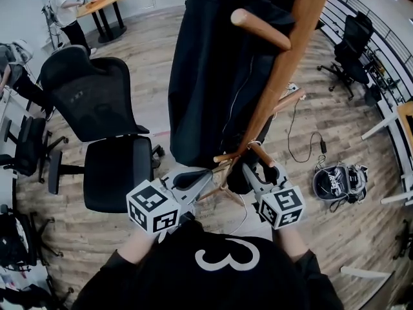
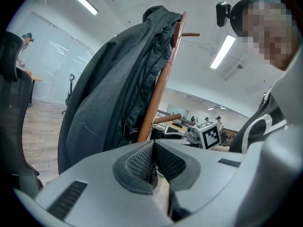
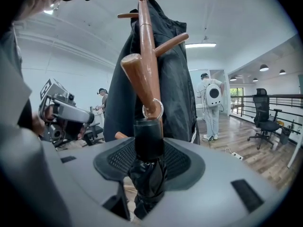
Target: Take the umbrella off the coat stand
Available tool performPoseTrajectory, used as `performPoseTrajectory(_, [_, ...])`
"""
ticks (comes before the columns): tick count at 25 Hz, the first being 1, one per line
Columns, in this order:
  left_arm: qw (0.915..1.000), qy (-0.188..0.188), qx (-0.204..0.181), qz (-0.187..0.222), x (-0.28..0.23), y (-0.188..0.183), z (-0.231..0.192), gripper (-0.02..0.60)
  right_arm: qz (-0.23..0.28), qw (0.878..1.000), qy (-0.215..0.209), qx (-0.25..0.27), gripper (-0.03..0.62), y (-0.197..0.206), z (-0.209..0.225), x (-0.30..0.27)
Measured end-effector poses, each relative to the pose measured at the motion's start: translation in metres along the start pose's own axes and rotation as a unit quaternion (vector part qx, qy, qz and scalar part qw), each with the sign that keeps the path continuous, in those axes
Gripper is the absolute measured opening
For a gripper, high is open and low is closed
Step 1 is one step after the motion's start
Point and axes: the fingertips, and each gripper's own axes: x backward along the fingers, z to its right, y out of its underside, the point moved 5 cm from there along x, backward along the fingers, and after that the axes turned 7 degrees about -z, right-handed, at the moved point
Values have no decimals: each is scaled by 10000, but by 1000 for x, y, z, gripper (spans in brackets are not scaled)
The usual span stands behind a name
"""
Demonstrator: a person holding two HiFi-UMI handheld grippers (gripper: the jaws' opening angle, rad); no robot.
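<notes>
Black and tightly folded, the umbrella [image 3: 148, 138] hangs low on the wooden coat stand [image 1: 284, 63], its metal ring [image 3: 153, 109] looped over a short peg [image 3: 141, 82] that slopes up from the pole. The right gripper [image 3: 149, 161] has the umbrella between its jaws: the ribbed pads press on it from both sides just below the blunt handle end, and the gathered fabric bulges down between them. The ring is round the peg, so the umbrella is on the stand, gripped but not lifted off. The left gripper [image 2: 154, 162] hovers just left of the pole at about the same height, apart from the wood, its jaws pressed together with nothing visible between the pads. In the head view both grippers reach forward from the person's dark sleeves, and the cubes with square markers [image 1: 153, 206] face upward. A black zipped jacket [image 1: 206, 76] hangs from the upper pegs and covers much of the far side of the stand. A black mesh office chair [image 1: 110, 141] stands on the plank floor [image 1: 335, 128] to the left, near the stand. A white cable [image 1: 303, 131] trails across the floor to the right of the pole. Farther back, a person in white [image 1: 64, 11] stands beside a round wooden table [image 1: 106, 2]; the right gripper view shows another person in white [image 3: 210, 103] well beyond the stand.
</notes>
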Motion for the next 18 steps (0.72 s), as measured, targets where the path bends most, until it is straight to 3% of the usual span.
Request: performPoseTrajectory(18, [9999, -130, -38, 61, 10, -2, 10, 17, 44, 9998, -190, -103, 190, -2, -3, 10])
